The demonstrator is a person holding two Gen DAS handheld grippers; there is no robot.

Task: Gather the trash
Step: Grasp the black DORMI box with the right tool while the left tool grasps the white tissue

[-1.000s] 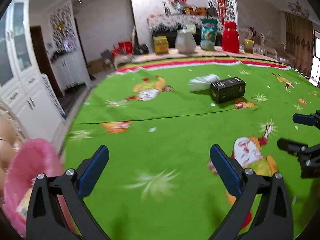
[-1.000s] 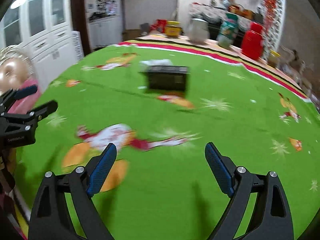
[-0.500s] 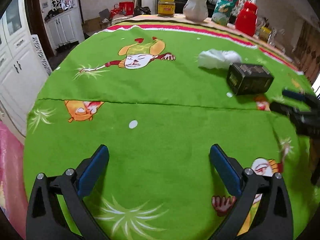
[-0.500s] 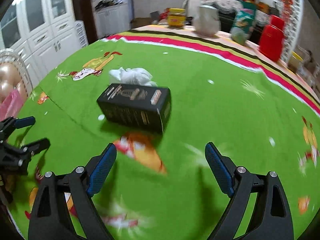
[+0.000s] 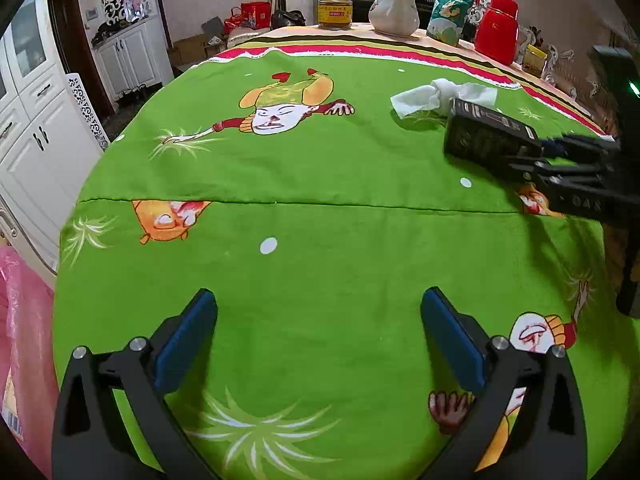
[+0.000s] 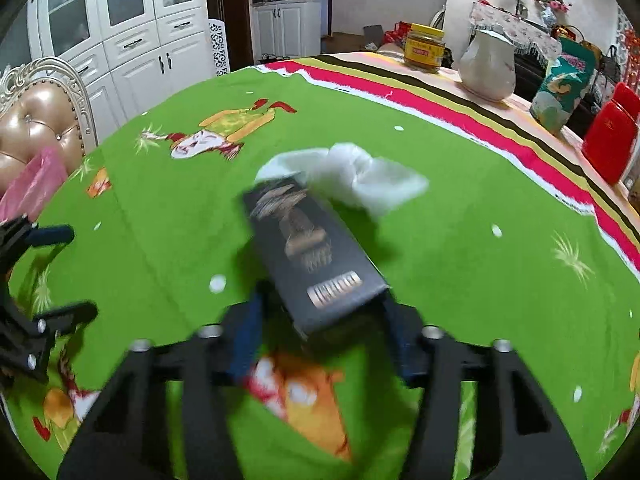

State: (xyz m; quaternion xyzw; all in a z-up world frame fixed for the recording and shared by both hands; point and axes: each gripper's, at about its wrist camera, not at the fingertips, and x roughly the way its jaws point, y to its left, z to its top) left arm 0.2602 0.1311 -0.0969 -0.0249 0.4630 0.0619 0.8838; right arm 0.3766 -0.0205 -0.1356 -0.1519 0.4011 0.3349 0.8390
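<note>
A black cardboard box [image 6: 308,252] with gold print lies on the green tablecloth. My right gripper [image 6: 324,336] has its blue pads closed against the box's near end. The box [image 5: 484,136] and the right gripper [image 5: 568,168] also show at the right of the left wrist view. A crumpled white tissue [image 6: 352,178] lies just beyond the box, touching its far end; it shows in the left wrist view too [image 5: 440,94]. My left gripper [image 5: 318,336] is open and empty above bare cloth near the table's front edge.
A pink plastic bag [image 5: 20,340] hangs off the table's left edge, by a padded chair [image 6: 36,120]. At the far edge stand a yellow jar [image 5: 334,10], a white jug [image 5: 394,10], a snack bag [image 5: 450,10] and a red container [image 5: 496,30].
My right gripper moved forward to the black box and closed on its near end. My left gripper shifted slightly and stayed open.
</note>
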